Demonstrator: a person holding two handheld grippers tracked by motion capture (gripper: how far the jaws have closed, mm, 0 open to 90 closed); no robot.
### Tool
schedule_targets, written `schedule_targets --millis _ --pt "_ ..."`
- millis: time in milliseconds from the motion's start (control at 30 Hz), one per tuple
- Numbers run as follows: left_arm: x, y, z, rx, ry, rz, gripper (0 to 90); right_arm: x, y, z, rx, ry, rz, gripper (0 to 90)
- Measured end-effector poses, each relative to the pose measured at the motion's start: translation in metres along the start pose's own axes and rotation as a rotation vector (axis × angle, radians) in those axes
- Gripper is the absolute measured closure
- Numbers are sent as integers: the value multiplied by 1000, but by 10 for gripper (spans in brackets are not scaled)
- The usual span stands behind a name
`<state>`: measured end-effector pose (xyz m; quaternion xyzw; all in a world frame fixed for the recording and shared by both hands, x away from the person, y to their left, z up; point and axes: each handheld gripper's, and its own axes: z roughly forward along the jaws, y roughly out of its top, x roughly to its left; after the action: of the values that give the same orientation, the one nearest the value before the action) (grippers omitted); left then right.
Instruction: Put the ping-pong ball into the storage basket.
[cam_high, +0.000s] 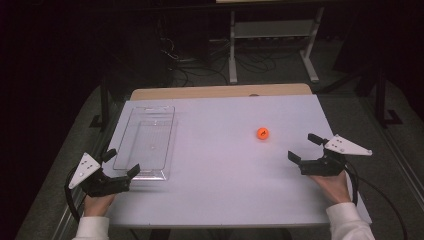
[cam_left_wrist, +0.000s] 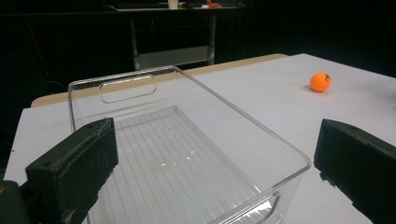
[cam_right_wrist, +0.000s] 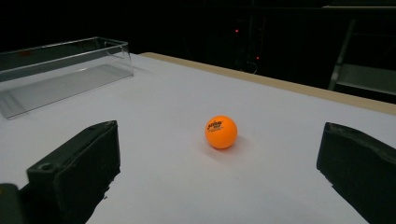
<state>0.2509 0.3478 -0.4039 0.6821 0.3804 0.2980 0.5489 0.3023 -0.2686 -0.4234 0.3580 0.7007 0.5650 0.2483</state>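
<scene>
ball (cam_high: 262, 133), orange, rests on the white table (cam_high: 225, 170), right of centre, ahead of the right gripper (cam_high: 304, 148); jaws wide, nothing between them. left gripper (cam_high: 121, 163) at the near end of the clear bin (cam_high: 146, 141), far left; jaws wide, holding nothing.

A dark room, a white metal stand (cam_high: 272, 42) and cables (cam_high: 200, 62) behind.

Ball (cam_right_wrist: 221, 132): smooth orange plastic, slight sheen. Bin (cam_high: 145, 142): clear glossy plastic, ribbed floor. Table (cam_high: 225, 170): matt white top, wood edge beyond the bin.
</scene>
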Motion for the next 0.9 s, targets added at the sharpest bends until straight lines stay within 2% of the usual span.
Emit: schedule_targets --millis 200,733,900 --pt "0 1 -1 -1 3 2 0 0 1 -4 -20 -7 12 0" --pt "-5 8 5 11 -6 7 0 0 2 -7 -18 -18 12 0" --pt "-11 12 8 29 -15 37 0 0 2 -8 -19 -20 17 0"
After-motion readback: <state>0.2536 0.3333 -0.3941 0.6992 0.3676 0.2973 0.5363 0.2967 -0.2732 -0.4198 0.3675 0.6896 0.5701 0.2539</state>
